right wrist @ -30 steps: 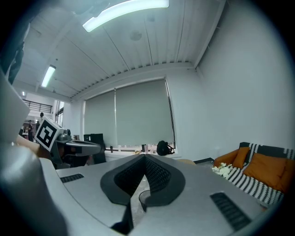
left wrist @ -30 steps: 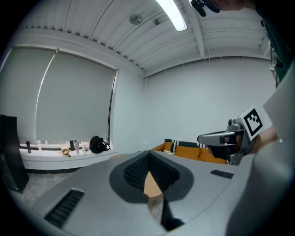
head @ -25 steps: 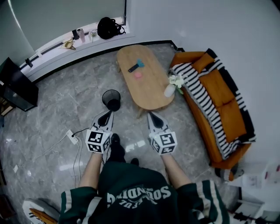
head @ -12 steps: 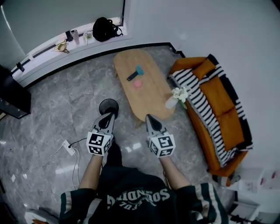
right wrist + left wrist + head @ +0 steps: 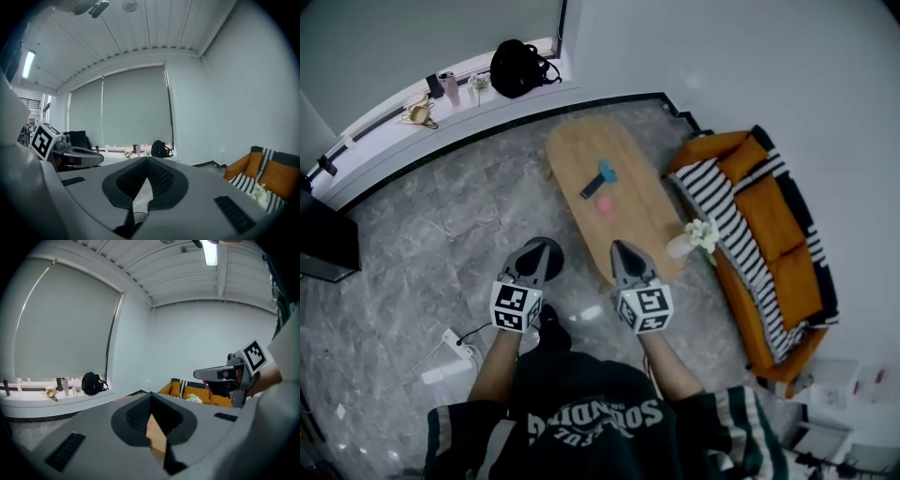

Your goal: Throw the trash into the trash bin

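A small pink piece (image 5: 606,206) lies on the oval wooden table (image 5: 581,150), beside a blue and black object (image 5: 602,175). The black round trash bin (image 5: 553,251) stands on the floor at the table's left side, partly hidden under my left gripper (image 5: 536,247). That gripper is shut and holds nothing; in its own view its tips (image 5: 150,397) meet. My right gripper (image 5: 622,248) hangs over the table's near end, also shut and with nothing in it (image 5: 147,160). Each gripper shows in the other's view, level and apart.
An orange sofa (image 5: 769,234) with a striped blanket runs along the right wall. A vase of white flowers (image 5: 692,239) stands at the table's near right edge. A black backpack (image 5: 514,67) sits on the window sill. A power strip (image 5: 450,339) with cables lies on the floor at left.
The person has walked forward. Both grippers have come closer to the table and the bin; the left one now overlaps the bin, the right one the table's near end.
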A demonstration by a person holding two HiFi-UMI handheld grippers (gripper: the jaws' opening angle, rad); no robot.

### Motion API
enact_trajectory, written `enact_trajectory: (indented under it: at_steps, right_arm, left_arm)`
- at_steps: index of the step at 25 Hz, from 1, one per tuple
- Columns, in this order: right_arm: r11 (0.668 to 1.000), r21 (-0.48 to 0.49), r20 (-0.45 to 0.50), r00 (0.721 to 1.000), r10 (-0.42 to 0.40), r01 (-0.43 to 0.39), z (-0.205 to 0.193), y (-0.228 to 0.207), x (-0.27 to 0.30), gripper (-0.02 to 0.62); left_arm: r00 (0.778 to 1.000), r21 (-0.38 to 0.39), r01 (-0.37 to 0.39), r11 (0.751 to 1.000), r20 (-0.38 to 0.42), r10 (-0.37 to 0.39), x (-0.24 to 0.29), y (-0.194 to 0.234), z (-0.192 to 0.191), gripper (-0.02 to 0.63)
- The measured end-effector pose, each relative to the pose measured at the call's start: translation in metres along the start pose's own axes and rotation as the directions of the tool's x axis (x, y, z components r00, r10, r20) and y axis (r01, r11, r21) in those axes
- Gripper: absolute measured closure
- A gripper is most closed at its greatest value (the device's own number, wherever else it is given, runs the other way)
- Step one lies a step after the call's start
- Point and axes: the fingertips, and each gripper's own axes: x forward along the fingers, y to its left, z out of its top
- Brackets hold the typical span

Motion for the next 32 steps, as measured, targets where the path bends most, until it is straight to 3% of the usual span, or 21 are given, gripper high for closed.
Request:
enact_trajectory:
  at_steps: [6,14,32]
  right_arm:
    - [0.999,0.001,-0.030,0.999,-0.039,0.039,0.012,0.000,0.053,0.597]
    - [0.998,0.014,-0.022,0.998,-0.055,0.055,0.015,-0.023,0.092,0.597]
    - [0.999,0.022,-0.048,0.998,0.036,-0.035,0.034,-0.088,0.206,0.597]
  left_arm:
    - [0.998,0.011,0.064,0.998,-0.016,-0.064,0.041,0.045,0.011,0.606]
    - [0.994,0.007,0.106,0.994,-0.016,-0.105,0.089,0.063,0.031,0.606]
    - [0.997,-0.010,0.066,0.998,-0.035,-0.067,0.190,0.096,0.063,0.606]
